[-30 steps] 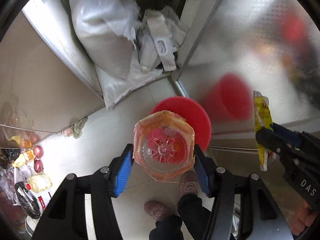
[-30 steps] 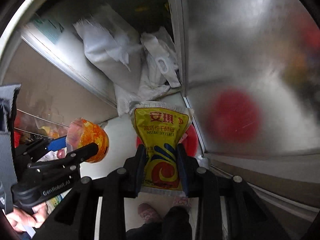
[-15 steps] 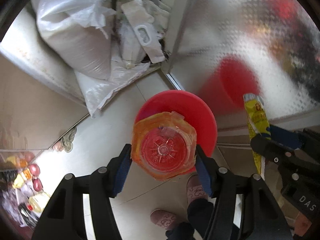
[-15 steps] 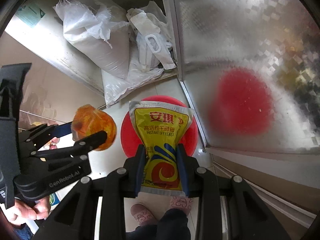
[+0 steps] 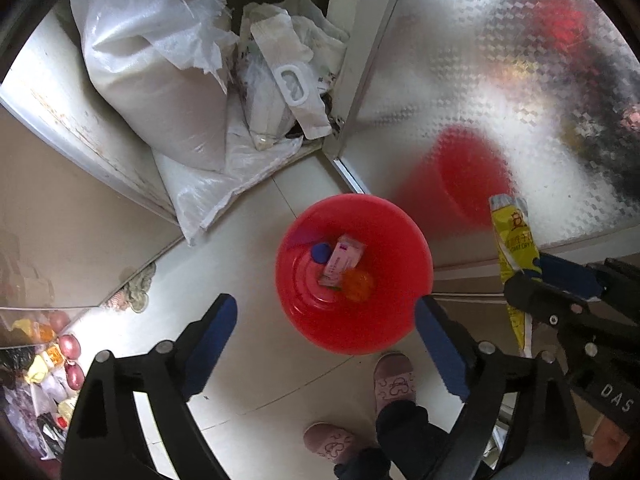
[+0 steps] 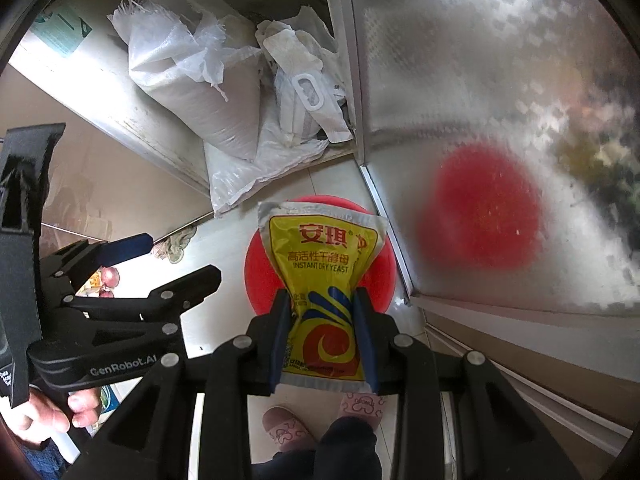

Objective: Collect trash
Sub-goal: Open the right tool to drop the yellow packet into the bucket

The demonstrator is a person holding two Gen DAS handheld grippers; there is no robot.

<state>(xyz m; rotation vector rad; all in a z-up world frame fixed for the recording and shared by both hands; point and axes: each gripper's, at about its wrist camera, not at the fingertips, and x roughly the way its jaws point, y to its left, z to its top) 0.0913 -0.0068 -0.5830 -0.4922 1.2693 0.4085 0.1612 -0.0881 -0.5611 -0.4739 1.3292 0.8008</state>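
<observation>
- Hanging over the red bin (image 5: 404, 280), the left gripper (image 5: 326, 344) has its jaws opening, nothing between them.
- Inside the bin lie an orange cup (image 5: 359, 285), a pink box (image 5: 343, 258) and a blue cap (image 5: 321, 253).
- The right gripper (image 6: 324, 334) pinches a yellow yeast packet (image 6: 322, 264) above the bin.
- White sacks (image 5: 160, 80) lean in the corner behind.

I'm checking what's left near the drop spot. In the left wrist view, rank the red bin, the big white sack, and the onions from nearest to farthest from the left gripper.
From the left gripper, whose jaws are opening with nothing between them:
1. Red bin, directly ahead below the fingertips.
2. Onions, on the floor at the left edge.
3. Big white sack, upper left against the wall.
</observation>
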